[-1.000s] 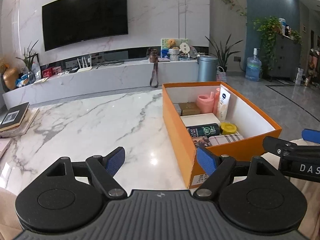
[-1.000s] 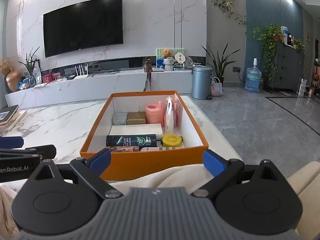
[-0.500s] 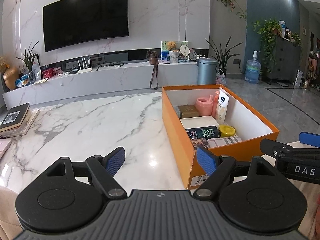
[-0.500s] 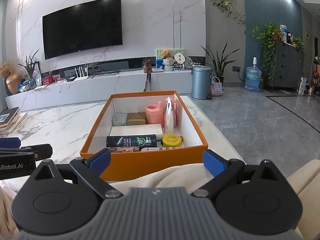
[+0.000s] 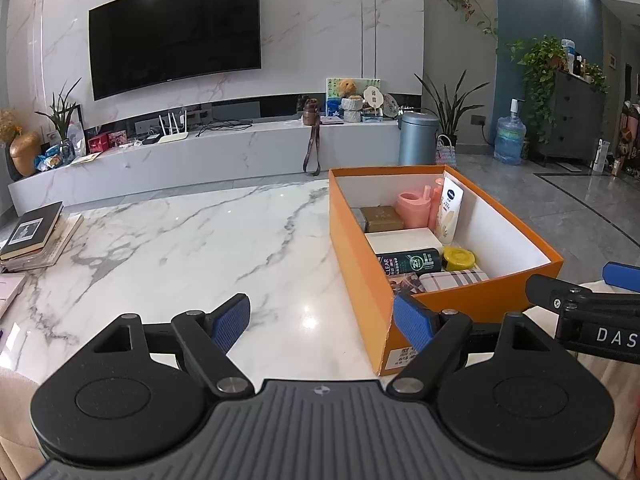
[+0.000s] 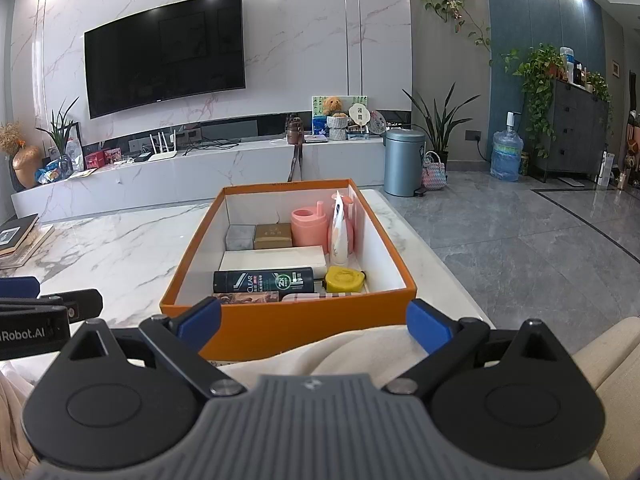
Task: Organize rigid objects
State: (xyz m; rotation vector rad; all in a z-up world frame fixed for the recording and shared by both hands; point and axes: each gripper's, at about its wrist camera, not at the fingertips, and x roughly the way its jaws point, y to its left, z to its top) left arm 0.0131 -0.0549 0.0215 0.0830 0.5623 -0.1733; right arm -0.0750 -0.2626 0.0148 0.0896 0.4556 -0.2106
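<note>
Nearest, left tool (image 5: 322, 322): jaws spread wide, empty, above the tabletop (image 5: 180, 248).
Right tool (image 6: 314, 320): jaws wide apart, empty, at the box's near wall.
Box (image 6: 288, 324): orange, on the tabletop.
Inside: dark bottle (image 6: 264, 280), yellow tape measure (image 6: 345, 279), pink cup (image 6: 307, 227).

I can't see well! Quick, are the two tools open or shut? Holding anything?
Left tool: open, holding nothing.
Right tool: open, holding nothing.
</note>
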